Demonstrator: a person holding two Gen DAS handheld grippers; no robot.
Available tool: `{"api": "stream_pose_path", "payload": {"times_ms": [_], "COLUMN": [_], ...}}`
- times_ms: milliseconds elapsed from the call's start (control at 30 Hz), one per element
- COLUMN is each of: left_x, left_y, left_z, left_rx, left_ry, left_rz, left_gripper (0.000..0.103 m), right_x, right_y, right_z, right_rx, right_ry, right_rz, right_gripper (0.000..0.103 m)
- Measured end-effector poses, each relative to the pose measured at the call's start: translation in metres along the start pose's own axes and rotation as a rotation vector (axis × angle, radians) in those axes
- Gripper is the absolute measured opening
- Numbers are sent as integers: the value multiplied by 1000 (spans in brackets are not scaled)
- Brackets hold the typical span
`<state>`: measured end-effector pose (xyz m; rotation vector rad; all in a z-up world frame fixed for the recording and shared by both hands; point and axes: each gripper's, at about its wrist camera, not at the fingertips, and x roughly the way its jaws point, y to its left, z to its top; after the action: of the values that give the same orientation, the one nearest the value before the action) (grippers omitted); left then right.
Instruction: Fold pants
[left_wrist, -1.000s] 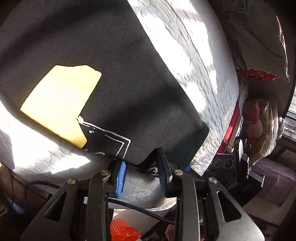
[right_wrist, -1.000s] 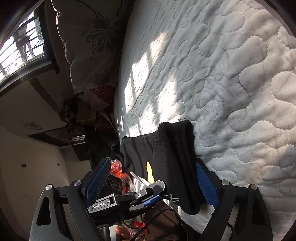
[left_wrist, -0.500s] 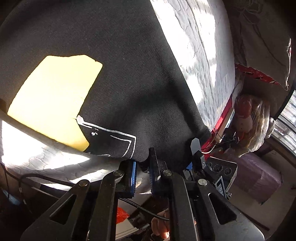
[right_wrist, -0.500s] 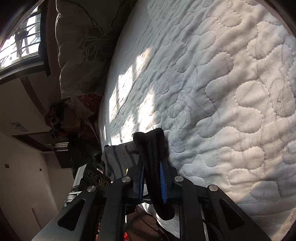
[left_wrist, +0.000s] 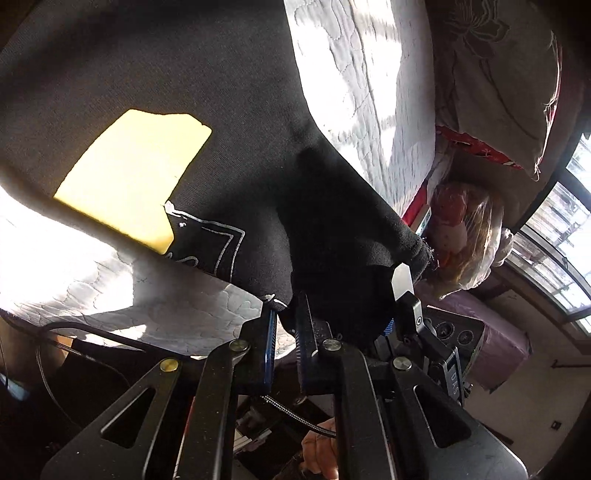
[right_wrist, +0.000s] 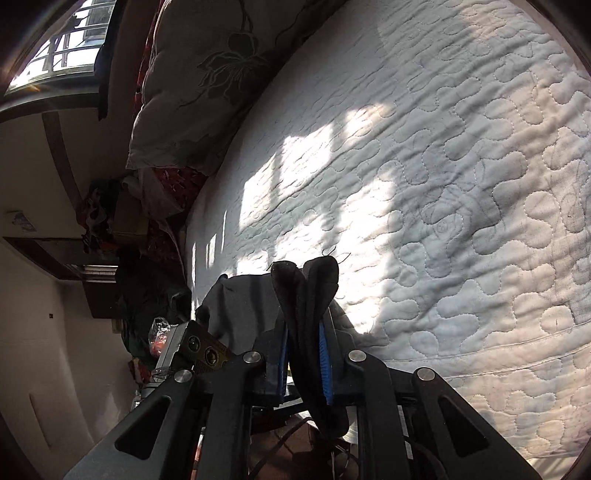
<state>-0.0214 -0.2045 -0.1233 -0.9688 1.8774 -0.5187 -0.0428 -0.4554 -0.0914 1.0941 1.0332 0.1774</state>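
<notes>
Pants (left_wrist: 229, 92), black with a yellow patch (left_wrist: 133, 177) at left and white print below it, fill the upper left of the left wrist frame, spread on the quilted bed (left_wrist: 369, 92). Left tool (left_wrist: 286, 325), bottom centre, is clenched on the pants' edge. A pillow (left_wrist: 498, 74) lies at upper right. In the right wrist frame, the right tool (right_wrist: 303, 354) at bottom centre grips a bunched fold of the same fabric.
</notes>
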Motion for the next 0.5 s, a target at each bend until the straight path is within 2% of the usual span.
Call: {"api": "stream_pose_path", "payload": {"times_ms": [133, 367, 400, 467, 500], "left_x": [-19, -23, -24, -21, -19], "left_y": [1, 12, 15, 20, 25], "left_z": [8, 5, 3, 0, -1], "left_rx": [-6, -22, -32, -43, -54], "left_ry": [-17, -8, -26, -37, -35], "left_rz": [-47, -96, -98, -84, -82], "left_gripper": [7, 8, 9, 29, 33], "right_x": [11, 29, 30, 29, 29], "right_y": [31, 65, 65, 65, 64], "right_z": [2, -1, -1, -2, -2], "right_rx": [-37, -72, -65, -53, -43], "right_ry": [10, 12, 9, 4, 2], "right_rz": [-22, -63, -65, -72, -72], "right_gripper": [14, 14, 14, 14, 14]}}
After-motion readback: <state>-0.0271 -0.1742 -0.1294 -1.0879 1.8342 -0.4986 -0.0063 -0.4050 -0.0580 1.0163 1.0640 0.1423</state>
